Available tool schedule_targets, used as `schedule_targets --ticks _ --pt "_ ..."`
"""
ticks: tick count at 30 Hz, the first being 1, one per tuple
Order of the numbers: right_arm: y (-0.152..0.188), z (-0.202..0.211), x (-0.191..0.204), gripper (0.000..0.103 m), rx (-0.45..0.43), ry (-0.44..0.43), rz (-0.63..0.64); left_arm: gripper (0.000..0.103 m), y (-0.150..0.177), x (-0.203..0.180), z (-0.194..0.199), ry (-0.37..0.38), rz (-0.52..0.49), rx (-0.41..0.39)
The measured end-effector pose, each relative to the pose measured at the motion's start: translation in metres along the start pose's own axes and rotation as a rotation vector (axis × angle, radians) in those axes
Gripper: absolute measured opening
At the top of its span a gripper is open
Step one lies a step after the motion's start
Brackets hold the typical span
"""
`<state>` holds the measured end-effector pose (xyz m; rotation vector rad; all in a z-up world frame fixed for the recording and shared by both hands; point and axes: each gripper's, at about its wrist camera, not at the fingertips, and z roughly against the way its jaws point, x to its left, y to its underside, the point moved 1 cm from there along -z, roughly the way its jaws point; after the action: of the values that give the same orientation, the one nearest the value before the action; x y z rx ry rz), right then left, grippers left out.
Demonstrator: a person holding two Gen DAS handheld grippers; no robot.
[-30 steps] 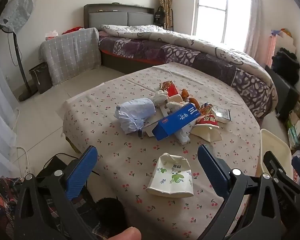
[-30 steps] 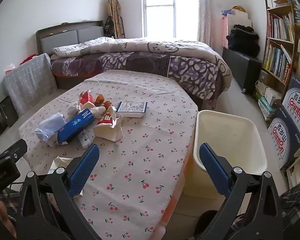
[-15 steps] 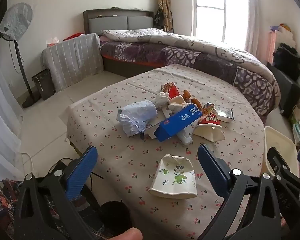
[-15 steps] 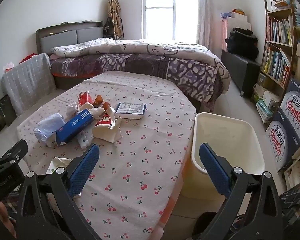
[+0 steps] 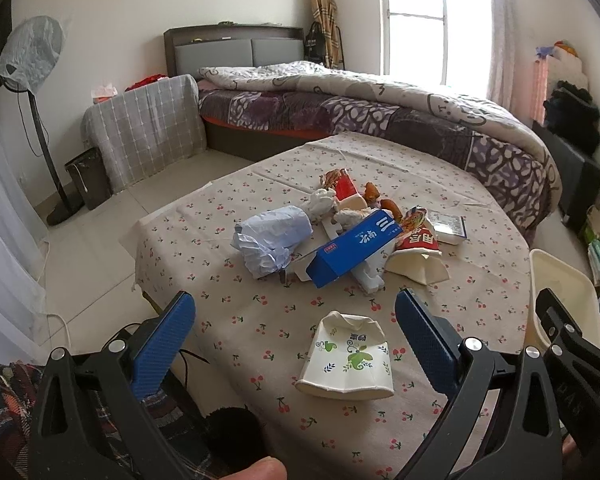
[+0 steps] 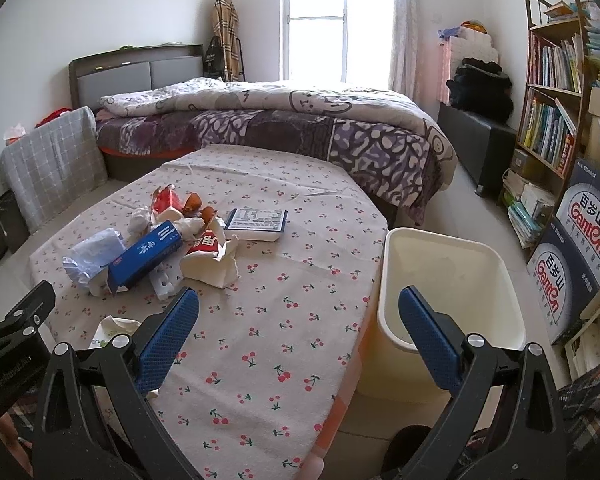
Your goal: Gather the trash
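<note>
A crushed white paper cup (image 5: 346,358) with green print lies near the table's front, between the spread fingers of my left gripper (image 5: 290,336), which is open and empty. Farther back sits a trash pile: a blue carton (image 5: 354,248), a crumpled pale-blue bag (image 5: 272,240), a red-and-white noodle cup (image 5: 418,250) and wrappers. My right gripper (image 6: 298,328) is open and empty over the table's right front edge, beside the cream bin (image 6: 448,276). The cup (image 6: 110,330) shows partly behind its left finger.
The table (image 6: 268,312) wears a cherry-print cloth. A flat white packet (image 6: 256,224) lies right of the pile. A bed (image 6: 300,120) stands behind, a bookshelf (image 6: 556,92) and printed boxes (image 6: 572,256) at right, a fan (image 5: 28,60) and a dark bin (image 5: 88,178) at left.
Both grippers have drawn slightly back and up, so the table and pile look a little farther off. Nothing was picked up or moved; both stay open.
</note>
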<state>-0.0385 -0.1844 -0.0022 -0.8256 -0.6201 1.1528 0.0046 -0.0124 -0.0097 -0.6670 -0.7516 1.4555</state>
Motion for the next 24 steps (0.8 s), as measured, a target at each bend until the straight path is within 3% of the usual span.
schedule_targets --ticks 24 --pt "0.0037 -0.0019 0.0013 0.096 0.004 0.005 0.001 0.097 0.0013 -0.0014 0.0007 0.004 0.002 0.002"
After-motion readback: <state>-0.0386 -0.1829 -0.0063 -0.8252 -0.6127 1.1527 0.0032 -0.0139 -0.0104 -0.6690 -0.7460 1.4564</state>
